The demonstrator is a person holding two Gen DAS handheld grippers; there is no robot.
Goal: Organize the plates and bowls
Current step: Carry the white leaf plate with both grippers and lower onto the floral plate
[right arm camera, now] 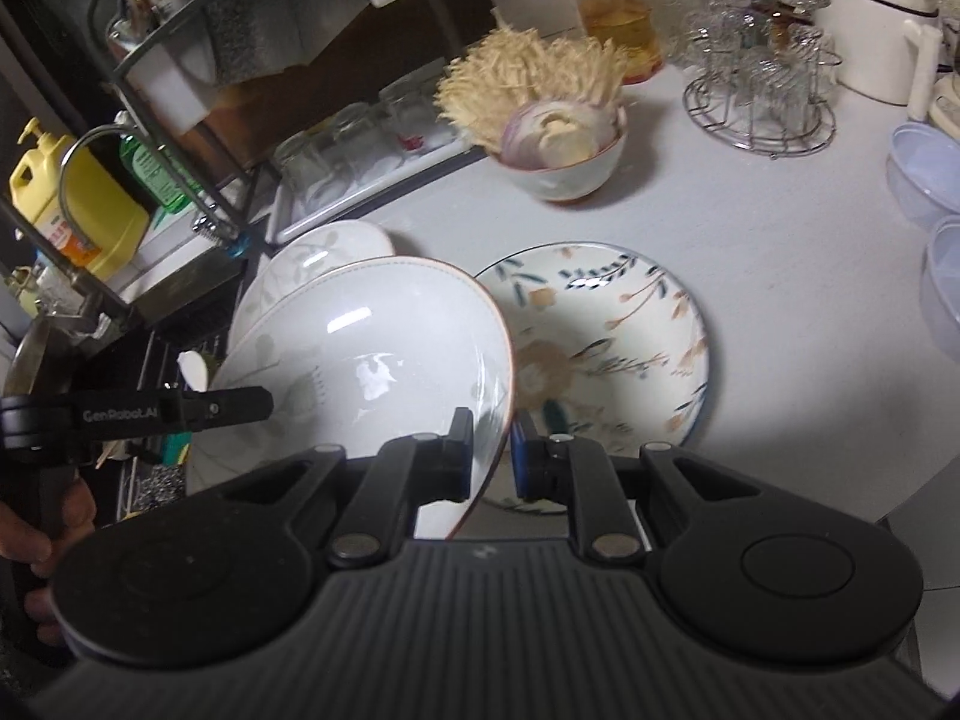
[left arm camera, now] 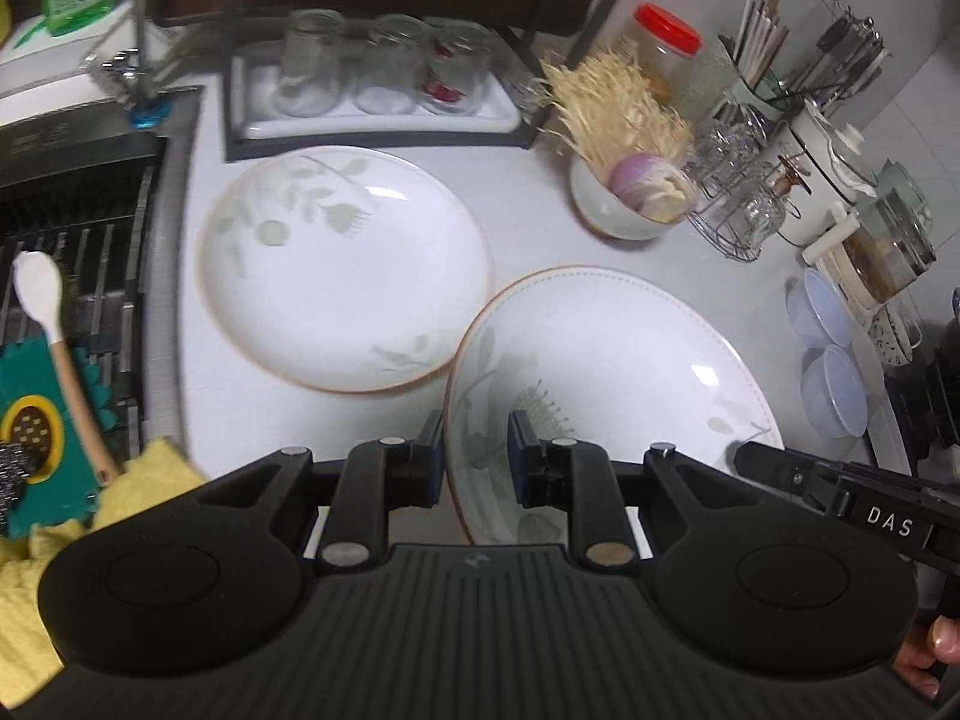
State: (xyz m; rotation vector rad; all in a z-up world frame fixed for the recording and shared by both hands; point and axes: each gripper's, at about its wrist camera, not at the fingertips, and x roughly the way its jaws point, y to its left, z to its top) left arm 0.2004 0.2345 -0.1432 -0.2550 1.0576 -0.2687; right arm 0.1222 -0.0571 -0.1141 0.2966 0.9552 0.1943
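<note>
- Left wrist view: I look down on a pale grey bench (left arm camera: 600, 228), with a dark sink (left arm camera: 78, 276) along its left edge and a black rack of upturned glass jars (left arm camera: 372, 66) at the back.
- A leaf-print plate (left arm camera: 345, 270) lies flat near the sink edge. A bowl of enoki and onion (left arm camera: 630, 198), a red-lidded jar (left arm camera: 666, 48) and a wire glass stand (left arm camera: 735, 204) crowd the back right.
- My left gripper (left arm camera: 476, 456) pinches the near-left rim of the stitched-rim plate (left arm camera: 612, 372), jaws narrow. My right gripper (left arm camera: 756, 462) reaches in from the right onto the plate.
- Right wrist view: my right gripper (right arm camera: 492, 456) is clamped on that plate's rim (right arm camera: 360, 372), which tilts off the bench.
- A floral plate (right arm camera: 606, 348) lies flat just beside it, partly hidden by the tilted plate. Clear tubs (right arm camera: 924, 174) sit at the right edge.
</note>
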